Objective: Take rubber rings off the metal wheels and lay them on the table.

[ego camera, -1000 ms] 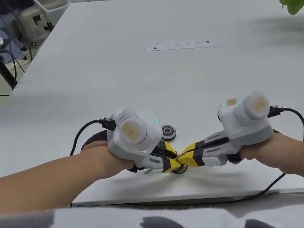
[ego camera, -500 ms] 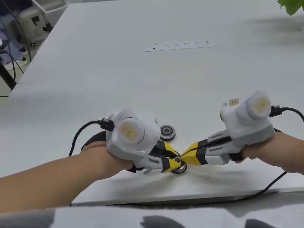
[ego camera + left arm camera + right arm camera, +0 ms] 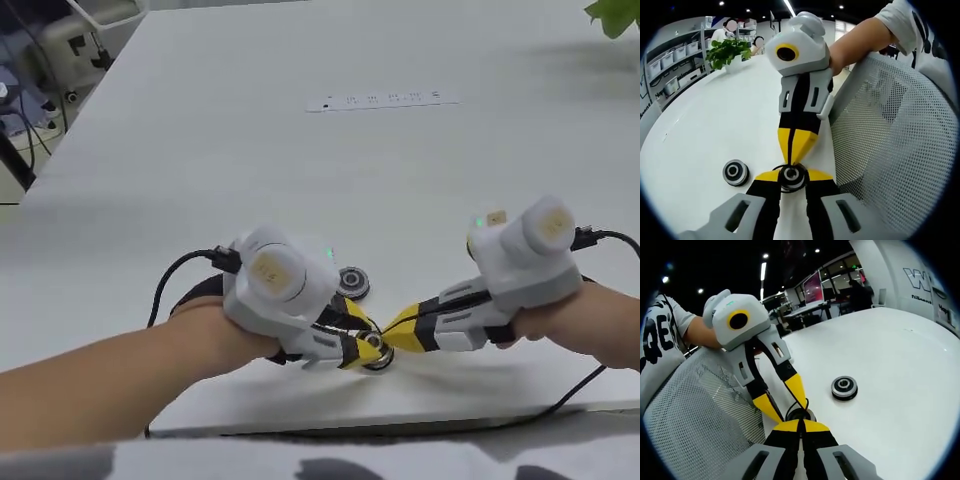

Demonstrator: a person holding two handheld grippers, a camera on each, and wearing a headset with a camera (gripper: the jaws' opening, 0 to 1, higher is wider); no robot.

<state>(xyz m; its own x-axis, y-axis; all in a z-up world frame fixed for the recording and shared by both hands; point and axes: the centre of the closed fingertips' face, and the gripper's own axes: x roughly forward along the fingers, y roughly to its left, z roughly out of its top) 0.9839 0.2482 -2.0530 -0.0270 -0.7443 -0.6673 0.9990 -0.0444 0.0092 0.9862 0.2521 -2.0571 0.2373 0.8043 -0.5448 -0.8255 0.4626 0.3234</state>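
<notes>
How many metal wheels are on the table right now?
2. One wheel sits clamped in the left tool near the table's front edge, where the shut right tool meets it; the other wheel lies free just beyond.

Near the front edge of the tabletop [image 3: 250,150], one metal wheel [image 3: 375,352] sat between the jaws of the left gripper [image 3: 362,346], and the right gripper [image 3: 392,336] met it from the right. A second wheel [image 3: 352,281] lay just behind them. A power strip [image 3: 382,99] lay well behind, toward the far edge, and a plant [image 3: 615,12] stood at the far right corner.
</notes>
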